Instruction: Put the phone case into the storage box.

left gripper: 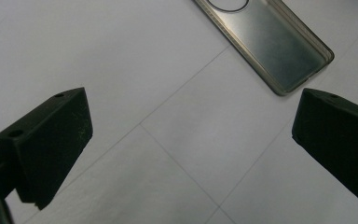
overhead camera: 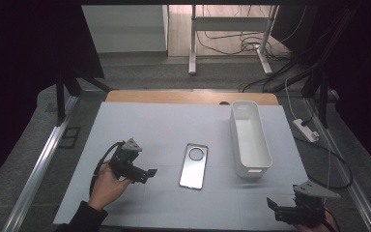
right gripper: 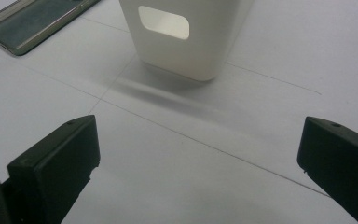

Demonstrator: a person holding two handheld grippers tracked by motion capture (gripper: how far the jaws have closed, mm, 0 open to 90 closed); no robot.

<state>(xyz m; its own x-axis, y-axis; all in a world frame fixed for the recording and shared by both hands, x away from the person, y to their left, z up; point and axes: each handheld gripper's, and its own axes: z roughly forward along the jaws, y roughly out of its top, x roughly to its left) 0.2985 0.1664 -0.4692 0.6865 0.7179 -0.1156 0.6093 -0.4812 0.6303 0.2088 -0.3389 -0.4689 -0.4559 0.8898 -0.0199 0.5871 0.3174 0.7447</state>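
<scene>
A clear phone case (overhead camera: 193,166) with a round camera ring lies flat mid-table; its lower end appears in the left gripper view (left gripper: 270,44) and its corner in the right gripper view (right gripper: 32,21). A long white bin (overhead camera: 249,137) stands to its right; its handle-slot end faces the right gripper view (right gripper: 182,37). My left gripper (overhead camera: 147,175) is open, held by a hand left of the case, jaws pointing toward it, nothing between them (left gripper: 191,140). My right gripper (overhead camera: 275,207) is open near the front right edge, below the bin, jaws empty (right gripper: 200,163).
The white table mat (overhead camera: 159,125) covers a wooden table with its far edge (overhead camera: 174,96) showing. A power strip (overhead camera: 305,130) and cables lie on the floor at right. A metal rail (overhead camera: 38,164) runs along the left.
</scene>
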